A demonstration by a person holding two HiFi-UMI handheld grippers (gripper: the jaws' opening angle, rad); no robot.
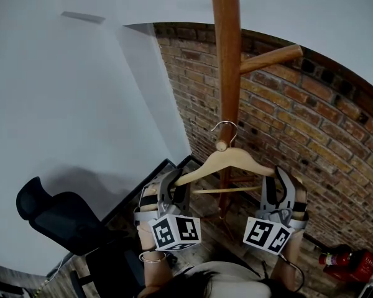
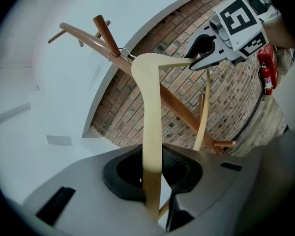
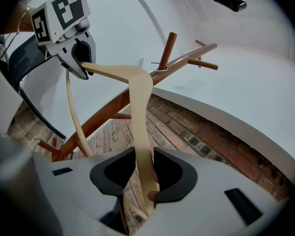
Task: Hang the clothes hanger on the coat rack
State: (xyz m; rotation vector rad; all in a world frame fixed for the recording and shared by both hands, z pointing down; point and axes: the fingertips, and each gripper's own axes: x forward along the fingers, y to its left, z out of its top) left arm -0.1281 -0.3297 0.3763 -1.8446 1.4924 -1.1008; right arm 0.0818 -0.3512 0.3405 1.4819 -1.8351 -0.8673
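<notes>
A pale wooden clothes hanger (image 1: 227,158) hangs level in front of the brown coat rack pole (image 1: 225,54). Its metal hook (image 1: 225,128) loops over a short peg (image 1: 222,145) low on the pole. My left gripper (image 1: 174,184) is shut on the hanger's left arm, and my right gripper (image 1: 280,180) is shut on its right arm. In the left gripper view the hanger arm (image 2: 151,132) runs up from between the left gripper's (image 2: 155,168) jaws to the hook (image 2: 122,53). The right gripper view shows the other arm (image 3: 140,112) clamped in the right gripper (image 3: 142,173).
A longer peg (image 1: 270,58) sticks out to the right higher on the pole. Behind the rack is a brick wall (image 1: 311,123), with a white wall to its left. A black office chair (image 1: 56,219) stands at lower left. A red fire extinguisher (image 1: 345,259) lies at lower right.
</notes>
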